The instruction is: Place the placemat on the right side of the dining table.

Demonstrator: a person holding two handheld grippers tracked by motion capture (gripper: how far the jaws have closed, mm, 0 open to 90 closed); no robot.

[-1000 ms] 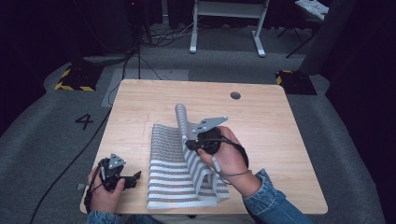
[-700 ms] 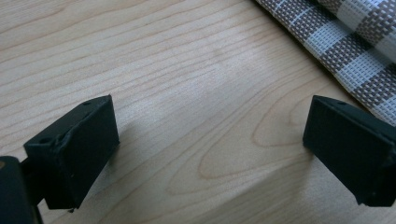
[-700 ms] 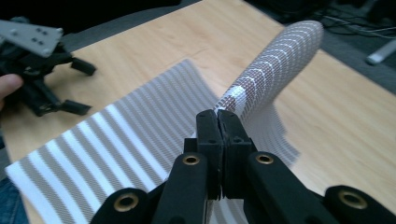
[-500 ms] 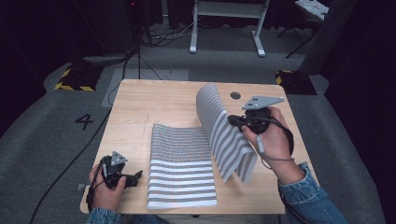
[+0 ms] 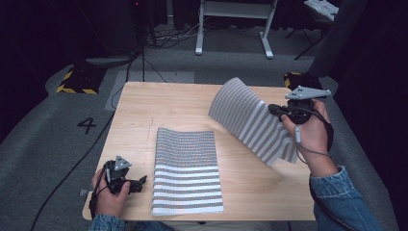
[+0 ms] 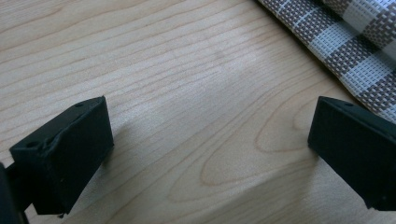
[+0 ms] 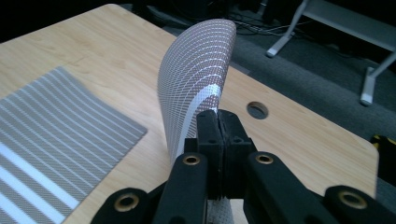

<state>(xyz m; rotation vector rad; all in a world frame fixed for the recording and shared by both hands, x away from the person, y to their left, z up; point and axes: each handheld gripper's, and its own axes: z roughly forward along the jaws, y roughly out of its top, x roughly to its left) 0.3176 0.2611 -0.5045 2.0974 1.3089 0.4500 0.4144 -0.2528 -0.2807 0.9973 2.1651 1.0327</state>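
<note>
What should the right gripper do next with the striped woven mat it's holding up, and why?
Probably lower it onto bare wood to the right. The right gripper is shut on an edge of the lifted grey-and-white striped woven mat, which hangs curled above the wooden table, apart from the flat striped mat. The left gripper rests open.

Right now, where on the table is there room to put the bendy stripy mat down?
Bare wood lies right of the flat mat, under the lifted mat, and along the far table edge. Crowded near the left gripper.
</note>
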